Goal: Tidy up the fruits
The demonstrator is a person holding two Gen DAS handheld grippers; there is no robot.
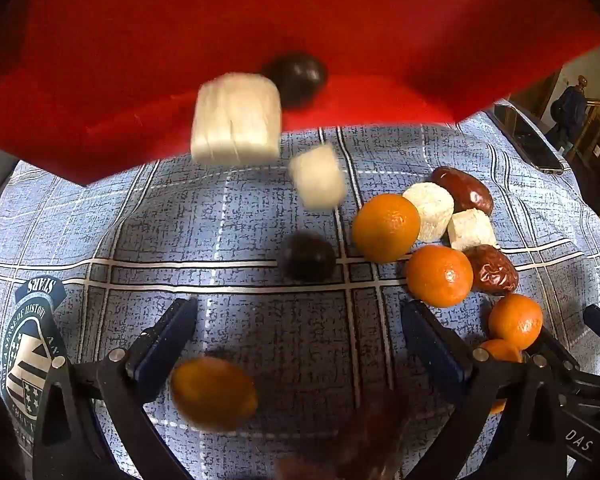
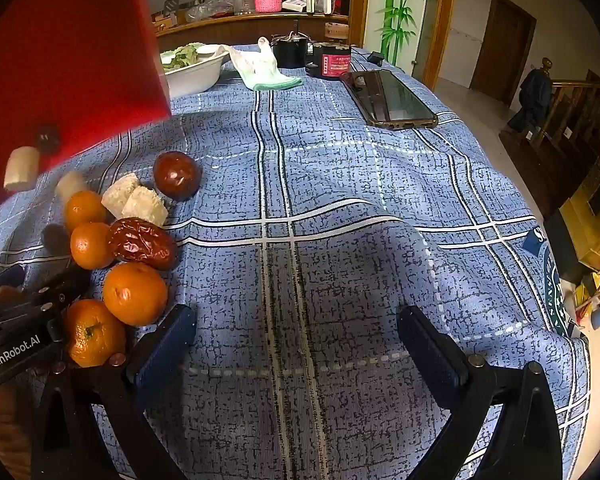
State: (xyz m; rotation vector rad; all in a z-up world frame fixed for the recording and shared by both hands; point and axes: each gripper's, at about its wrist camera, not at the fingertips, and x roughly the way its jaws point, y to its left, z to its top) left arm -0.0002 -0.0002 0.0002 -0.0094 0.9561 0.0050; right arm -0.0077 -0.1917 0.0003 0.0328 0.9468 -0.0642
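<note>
A red container (image 1: 260,40) is tipped above the blue checked cloth and fruit spills from it. White chunks (image 1: 236,120) and dark round fruits (image 1: 308,256) are blurred in mid-fall. Several oranges (image 1: 386,227), red dates (image 1: 462,189) and white chunks (image 1: 430,210) lie in a pile at the right. A blurred orange (image 1: 214,394) sits between my left gripper's fingers. My left gripper (image 1: 300,320) is open. My right gripper (image 2: 296,332) is open and empty over bare cloth, with the pile of oranges (image 2: 134,294) and dates (image 2: 142,244) at its left.
A phone (image 2: 388,98) lies on the cloth at the far right. A white bowl of greens (image 2: 192,68), a crumpled bag (image 2: 264,66) and dark jars (image 2: 332,60) stand at the far edge. The table edge drops off at the right.
</note>
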